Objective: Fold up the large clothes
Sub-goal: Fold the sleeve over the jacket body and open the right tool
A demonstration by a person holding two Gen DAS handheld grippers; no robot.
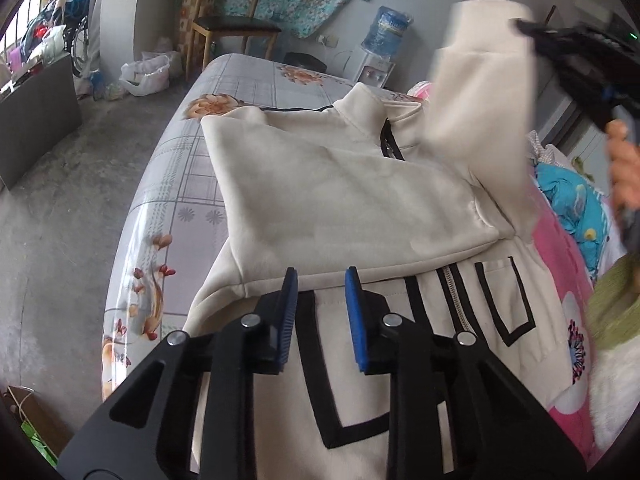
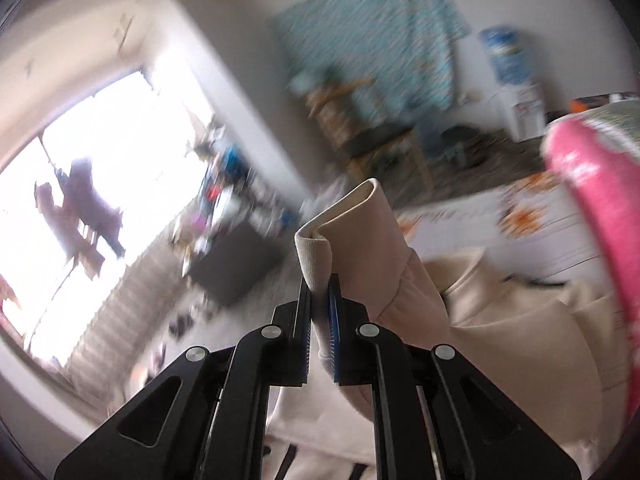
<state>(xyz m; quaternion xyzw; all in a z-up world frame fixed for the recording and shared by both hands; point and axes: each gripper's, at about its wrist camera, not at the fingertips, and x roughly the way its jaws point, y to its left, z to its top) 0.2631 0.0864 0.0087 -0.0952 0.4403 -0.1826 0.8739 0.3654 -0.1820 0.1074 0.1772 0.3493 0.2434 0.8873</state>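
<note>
Blue-padded left gripper sits nearest, jaws spread w/ nothing between them, hovering just over the cream zip jacket near where the folded-in left sleeve ends. Jacket lies front-up on the plastic-covered floral table, collar away from me, black trim and zipper showing on the lower front.

Progress, as I'd judge it: left sleeve already laid across the chest, flat and fairly tidy. Right sleeve is mid-air, its ribbed cuff pinched tight in the right gripper, blurred, so prob. swinging. Left to do: lay that sleeve over, then fold hem up toward collar, maybe halve again.

Edges & room, left to right: table's left edge drops to bare concrete floor, and the jacket's left side is near that edge, not much margin there. Far end has open tabletop beyond the collar. Right side is crowded: pink floral bedding touching or just beside the jacket, blue fabric behind it. Wooden chair and water dispenser stand well apart, beyond the table.
</note>
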